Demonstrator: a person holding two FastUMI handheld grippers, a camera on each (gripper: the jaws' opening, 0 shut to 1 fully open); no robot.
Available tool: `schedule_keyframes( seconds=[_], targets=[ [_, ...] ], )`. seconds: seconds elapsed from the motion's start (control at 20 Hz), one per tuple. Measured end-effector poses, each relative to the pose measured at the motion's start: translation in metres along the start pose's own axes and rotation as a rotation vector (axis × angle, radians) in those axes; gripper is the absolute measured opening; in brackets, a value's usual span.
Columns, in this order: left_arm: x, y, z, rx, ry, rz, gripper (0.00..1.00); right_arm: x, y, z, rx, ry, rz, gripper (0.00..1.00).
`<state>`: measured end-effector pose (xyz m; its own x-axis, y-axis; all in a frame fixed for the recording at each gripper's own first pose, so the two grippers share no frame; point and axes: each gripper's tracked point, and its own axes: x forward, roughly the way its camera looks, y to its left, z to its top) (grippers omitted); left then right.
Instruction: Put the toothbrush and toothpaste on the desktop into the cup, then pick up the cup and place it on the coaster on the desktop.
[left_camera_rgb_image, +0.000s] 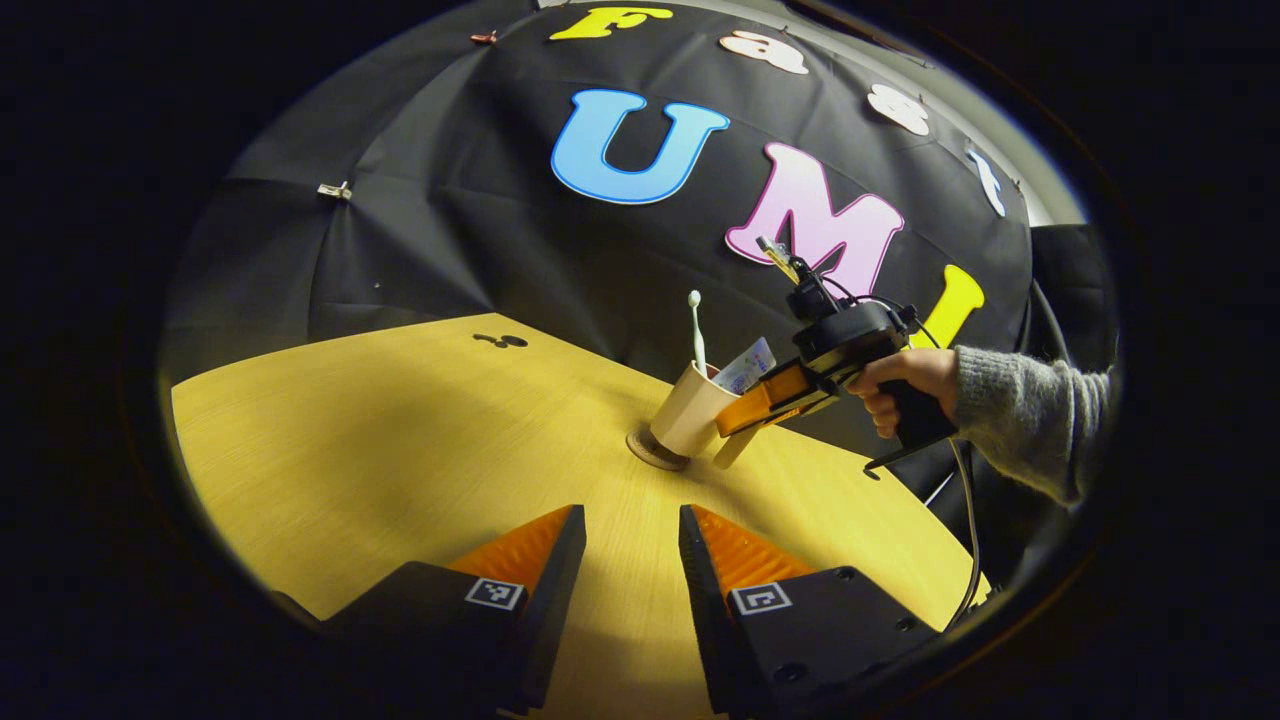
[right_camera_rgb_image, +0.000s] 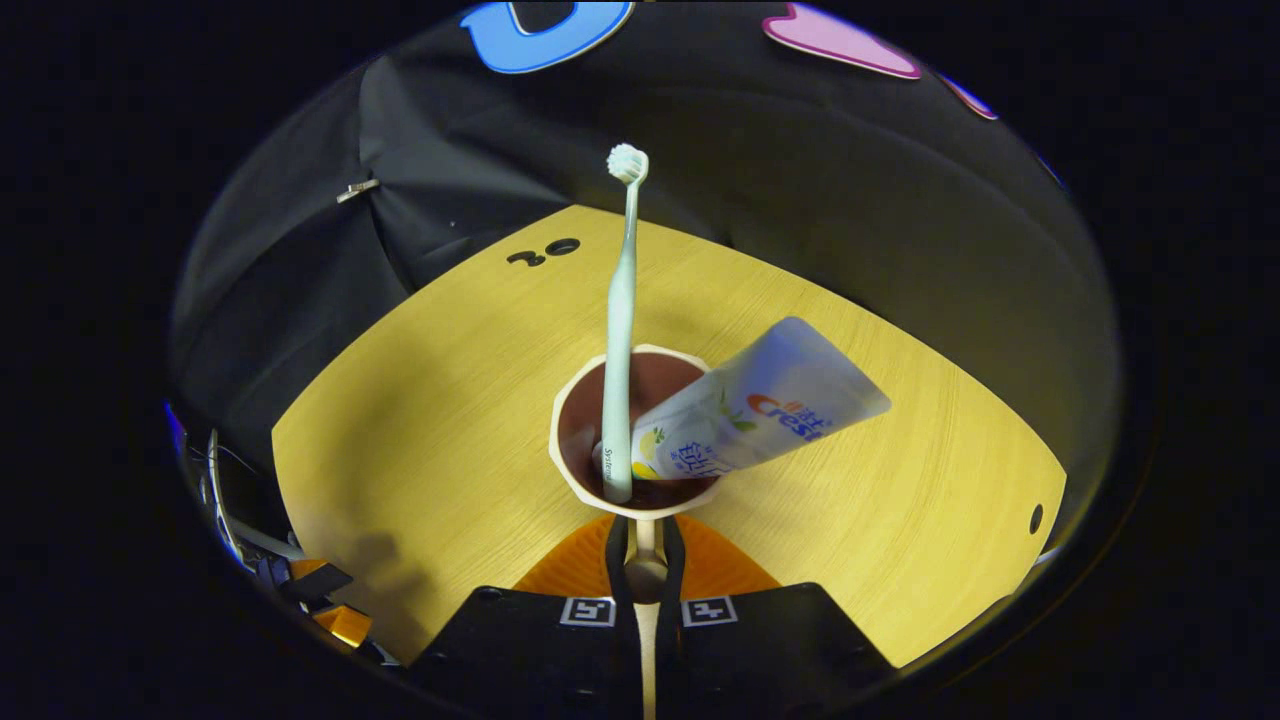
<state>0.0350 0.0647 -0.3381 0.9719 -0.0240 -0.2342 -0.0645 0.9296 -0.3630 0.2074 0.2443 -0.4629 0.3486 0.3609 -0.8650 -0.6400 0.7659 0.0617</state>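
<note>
Now the cup (left_camera_rgb_image: 690, 410), holding toothbrush (right_camera_rgb_image: 620, 330) and toothpaste (right_camera_rgb_image: 760, 410), tilts onto the coaster (left_camera_rgb_image: 657, 450) near the surface's (left_camera_rgb_image: 400, 430) far edge; right gripper (right_camera_rgb_image: 645, 560) jaws pinch its handle. Level it, lower squarely, then release. Left gripper (left_camera_rgb_image: 632, 545) jaws spread, idle.

Bare surface (left_camera_rgb_image: 400, 440) lies ahead of the left jaws; farther on, the cup (left_camera_rgb_image: 690, 412) and right gripper (left_camera_rgb_image: 735, 428) block passage.

A recording booth, not a lived-in room. Black cloth (left_camera_rgb_image: 450, 230) clipped up with metal clips (left_camera_rgb_image: 334, 189) forms the wall behind a wooden desktop (left_camera_rgb_image: 400, 450).
</note>
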Motion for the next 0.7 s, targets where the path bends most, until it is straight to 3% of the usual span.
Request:
schedule_keyframes(
  seconds=[0.65,0.7],
  targets=[
    [0.019,0.011,0.003,-0.033,0.012,0.008,0.61,0.031,0.005,0.006,-0.039,0.11,-0.02,0.09],
    [0.02,0.013,0.004,-0.03,0.013,0.01,0.61,0.03,0.004,0.006,-0.035,0.111,-0.021,0.13]
  ],
)
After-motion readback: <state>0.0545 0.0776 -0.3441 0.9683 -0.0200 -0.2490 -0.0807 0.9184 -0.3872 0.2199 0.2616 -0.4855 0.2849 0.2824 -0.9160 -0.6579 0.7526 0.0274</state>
